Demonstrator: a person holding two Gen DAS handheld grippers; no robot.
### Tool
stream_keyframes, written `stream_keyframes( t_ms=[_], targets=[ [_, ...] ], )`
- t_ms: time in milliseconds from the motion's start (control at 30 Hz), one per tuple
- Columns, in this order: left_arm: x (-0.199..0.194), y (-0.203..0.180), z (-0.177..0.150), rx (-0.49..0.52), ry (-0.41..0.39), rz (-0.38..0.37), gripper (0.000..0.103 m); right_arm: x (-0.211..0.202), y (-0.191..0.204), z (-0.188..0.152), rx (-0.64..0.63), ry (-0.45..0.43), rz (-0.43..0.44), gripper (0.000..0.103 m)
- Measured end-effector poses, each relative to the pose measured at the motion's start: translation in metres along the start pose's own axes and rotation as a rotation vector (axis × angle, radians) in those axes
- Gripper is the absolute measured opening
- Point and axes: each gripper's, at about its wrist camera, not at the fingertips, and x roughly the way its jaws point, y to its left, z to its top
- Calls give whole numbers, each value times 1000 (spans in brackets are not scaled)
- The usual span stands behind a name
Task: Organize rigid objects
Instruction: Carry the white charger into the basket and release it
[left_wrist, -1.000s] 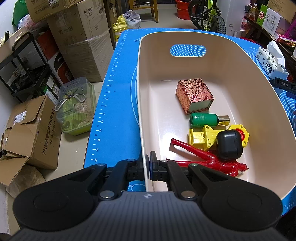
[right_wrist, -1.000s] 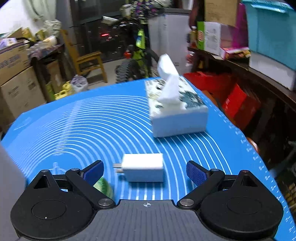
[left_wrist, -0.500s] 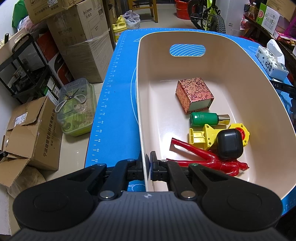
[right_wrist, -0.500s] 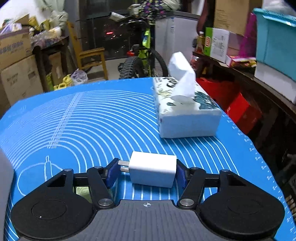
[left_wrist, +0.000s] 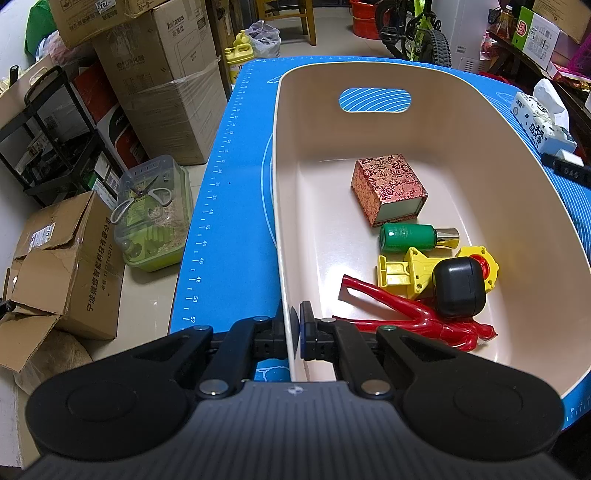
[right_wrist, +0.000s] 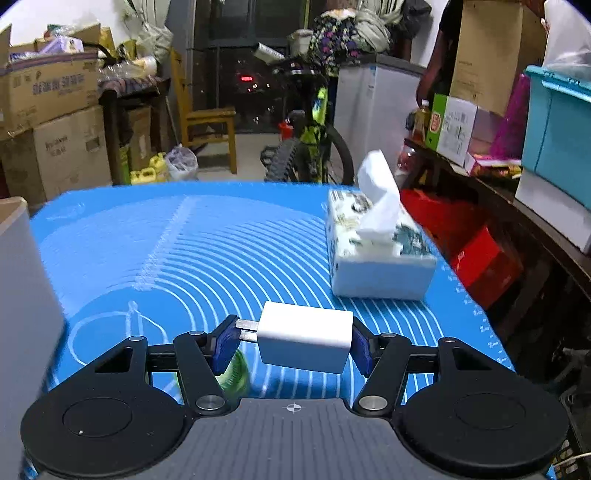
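A beige bin (left_wrist: 369, 77) stands on the blue mat (left_wrist: 229, 206). My left gripper (left_wrist: 294, 326) is shut on the bin's near-left wall. Inside lie a red patterned box (left_wrist: 388, 186), a green bottle (left_wrist: 408, 237), a yellow toy part (left_wrist: 404, 275), a black case (left_wrist: 458, 291) and red pliers (left_wrist: 399, 314). In the right wrist view my right gripper (right_wrist: 293, 341) is shut on a white charger plug (right_wrist: 304, 338), lifted off the mat, prongs pointing left. The bin's wall (right_wrist: 22, 280) shows at the left edge.
A tissue box (right_wrist: 373, 251) sits on the mat ahead and right of the charger, also seen as a tissue box (left_wrist: 543, 122) beyond the bin. A green object (right_wrist: 234, 376) lies under the right gripper. Cardboard boxes, a clear container (left_wrist: 151, 214) and a bicycle surround the table.
My right gripper closed on the white charger plug and raised it off the mat, rolling slightly. The left gripper kept its hold on the bin wall without moving.
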Motion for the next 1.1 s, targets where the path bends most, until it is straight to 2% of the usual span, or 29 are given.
stream_keyframes(
  t_ms=[233, 567, 833, 1100],
  targets=[
    [0, 0, 0, 0, 0, 0, 6, -36, 11, 19, -21, -75, 65, 65],
    [0, 0, 0, -1, 1, 0, 6, -93, 55, 47, -93, -166, 262, 65],
    [0, 0, 0, -2, 1, -1, 6, -118, 104, 49, -166, -143, 424, 65],
    [0, 0, 0, -2, 1, -1, 6, -123, 148, 28, -268, -50, 513, 65]
  ],
)
